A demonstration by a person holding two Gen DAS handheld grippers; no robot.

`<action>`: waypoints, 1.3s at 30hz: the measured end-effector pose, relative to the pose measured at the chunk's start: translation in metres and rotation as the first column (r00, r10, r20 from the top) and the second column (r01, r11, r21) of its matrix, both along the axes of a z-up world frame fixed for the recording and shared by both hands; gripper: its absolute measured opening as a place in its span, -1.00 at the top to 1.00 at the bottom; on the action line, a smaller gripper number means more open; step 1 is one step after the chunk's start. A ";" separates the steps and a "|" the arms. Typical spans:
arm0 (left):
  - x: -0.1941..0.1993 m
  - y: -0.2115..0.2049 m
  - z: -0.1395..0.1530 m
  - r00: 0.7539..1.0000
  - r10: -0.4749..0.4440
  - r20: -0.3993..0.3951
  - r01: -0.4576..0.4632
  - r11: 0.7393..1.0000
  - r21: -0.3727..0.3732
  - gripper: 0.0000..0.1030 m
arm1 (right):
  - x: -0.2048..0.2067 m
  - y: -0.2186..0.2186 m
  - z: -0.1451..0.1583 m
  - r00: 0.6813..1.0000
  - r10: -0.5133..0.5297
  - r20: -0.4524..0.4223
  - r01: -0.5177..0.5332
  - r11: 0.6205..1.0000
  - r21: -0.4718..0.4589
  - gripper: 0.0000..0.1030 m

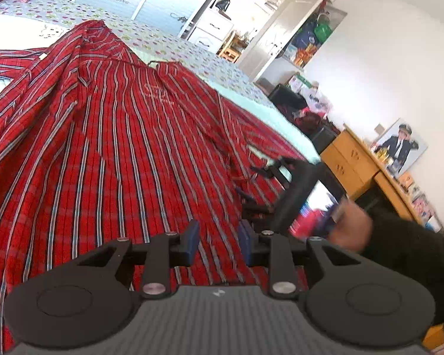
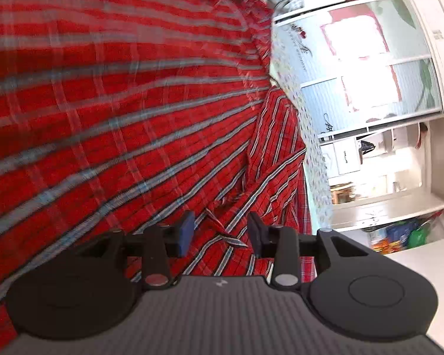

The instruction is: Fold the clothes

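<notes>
Across the bed [image 1: 192, 50] your red striped shirt [image 1: 103, 136] lies spread out. Your left claw [image 1: 219, 242] hovers over its cloth, fingers apart and empty. Your right claw [image 2: 220, 233] is also spread apart, over a shirt fold, gripping nothing.

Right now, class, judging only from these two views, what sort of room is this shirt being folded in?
Most likely a bedroom at home: the red striped shirt lies spread on a floral bedsheet, with a white wardrobe and a wooden desk alongside.
</notes>
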State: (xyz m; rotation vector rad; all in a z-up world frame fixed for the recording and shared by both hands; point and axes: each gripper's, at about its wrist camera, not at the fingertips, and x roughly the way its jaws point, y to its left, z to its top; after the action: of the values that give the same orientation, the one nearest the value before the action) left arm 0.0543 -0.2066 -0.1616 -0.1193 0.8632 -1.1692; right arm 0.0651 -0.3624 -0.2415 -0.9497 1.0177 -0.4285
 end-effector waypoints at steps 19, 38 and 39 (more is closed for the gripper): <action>-0.015 0.049 0.000 0.996 0.086 0.009 -0.086 0.996 0.040 0.27 | 0.045 0.050 0.120 0.908 -0.078 0.411 -0.088 0.925 0.369 0.92; -0.057 0.081 0.019 0.995 0.096 0.028 -0.096 0.995 0.007 0.22 | -0.131 0.098 0.122 0.829 -0.340 0.443 -0.025 0.770 0.638 0.21; -0.059 0.081 0.018 0.995 0.093 0.026 -0.094 0.996 0.006 0.21 | -0.152 0.098 0.119 0.824 -0.360 0.437 -0.010 0.763 0.647 0.20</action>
State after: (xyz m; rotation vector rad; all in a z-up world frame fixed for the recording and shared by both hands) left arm -0.0052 -0.1256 -0.1436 -0.1374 0.8303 -1.0780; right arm -0.0870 -0.2644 -0.1222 -0.0866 0.6461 -0.4436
